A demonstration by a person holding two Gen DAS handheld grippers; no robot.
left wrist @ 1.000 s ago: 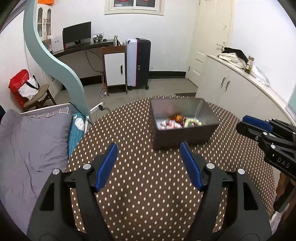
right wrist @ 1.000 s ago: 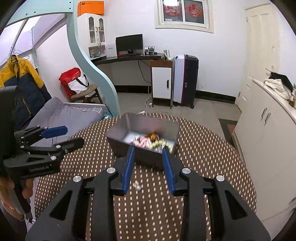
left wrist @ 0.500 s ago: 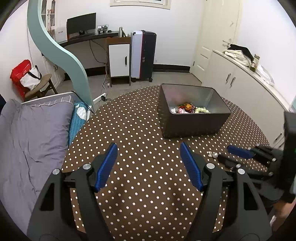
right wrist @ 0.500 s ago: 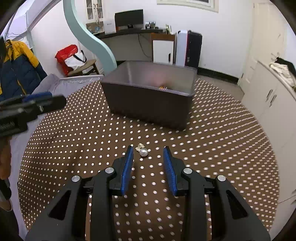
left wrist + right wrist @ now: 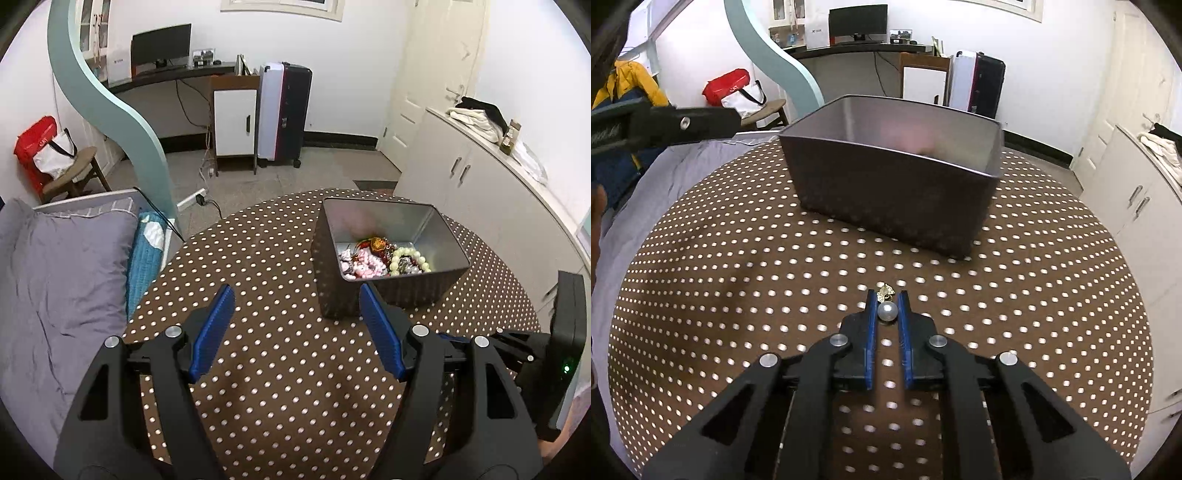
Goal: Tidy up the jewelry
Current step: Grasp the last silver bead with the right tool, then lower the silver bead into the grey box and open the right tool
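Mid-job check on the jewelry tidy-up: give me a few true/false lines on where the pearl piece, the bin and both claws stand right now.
1. The right claw has closed on the small white pearl earring. True; its jaws have just been closing.
2. The dark rectangular metal bin is empty. False: it holds beads and pink pieces.
3. The left claw is open and holds nothing. True.
4. The pearl already lies in the bin. False: it is on the brown polka-dot tablecloth, in front of the bin.

Black suitcase (image 5: 297, 114), monitor (image 5: 161, 46) on desk, red bag (image 5: 35, 146), grey bedding (image 5: 55, 280)
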